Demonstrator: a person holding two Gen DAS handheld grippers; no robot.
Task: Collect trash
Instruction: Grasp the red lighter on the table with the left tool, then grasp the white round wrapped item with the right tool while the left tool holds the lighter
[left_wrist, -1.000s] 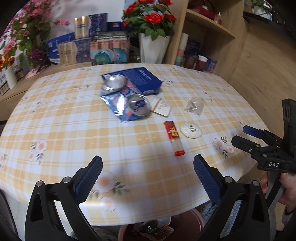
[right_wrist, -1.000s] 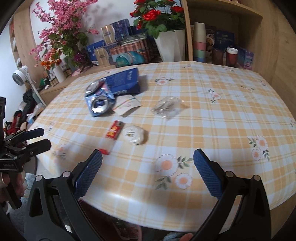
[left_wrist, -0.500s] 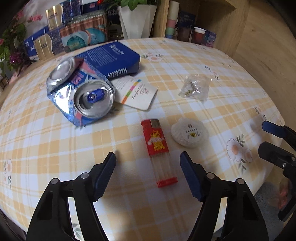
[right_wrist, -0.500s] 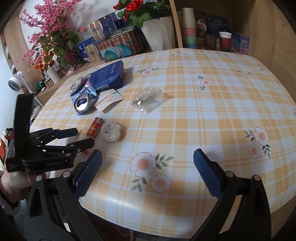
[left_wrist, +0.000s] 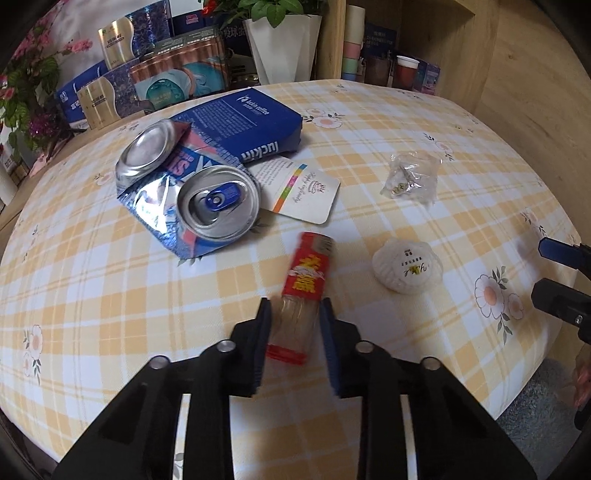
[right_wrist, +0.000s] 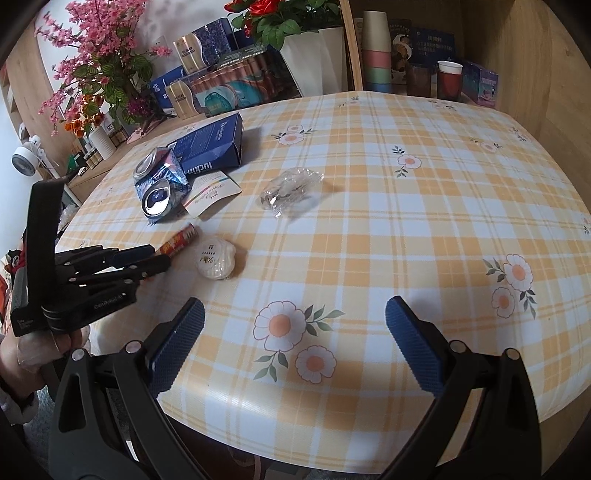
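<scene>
My left gripper (left_wrist: 294, 317) is shut on the clear lower end of a red lighter (left_wrist: 308, 273), which lies on the checked tablecloth (left_wrist: 110, 280). The same gripper (right_wrist: 160, 258) and lighter (right_wrist: 180, 240) show in the right wrist view. My right gripper (right_wrist: 295, 332) is open and empty above the table's near edge. Other trash on the table: a crushed blue can (left_wrist: 192, 192), a blue coffee box (left_wrist: 243, 122), a white card (left_wrist: 299, 188), a crumpled clear wrapper (left_wrist: 412, 177) and a round white packet (left_wrist: 406, 266).
Flower pots (right_wrist: 317, 59), gift boxes (right_wrist: 236, 85) and stacked cups (right_wrist: 376, 51) stand behind the table against a wooden shelf. The table's right edge drops to a grey floor (left_wrist: 535, 398).
My left gripper moved forward and down over the lighter and closed on its clear end. The right gripper stayed open and shifted only slightly.
</scene>
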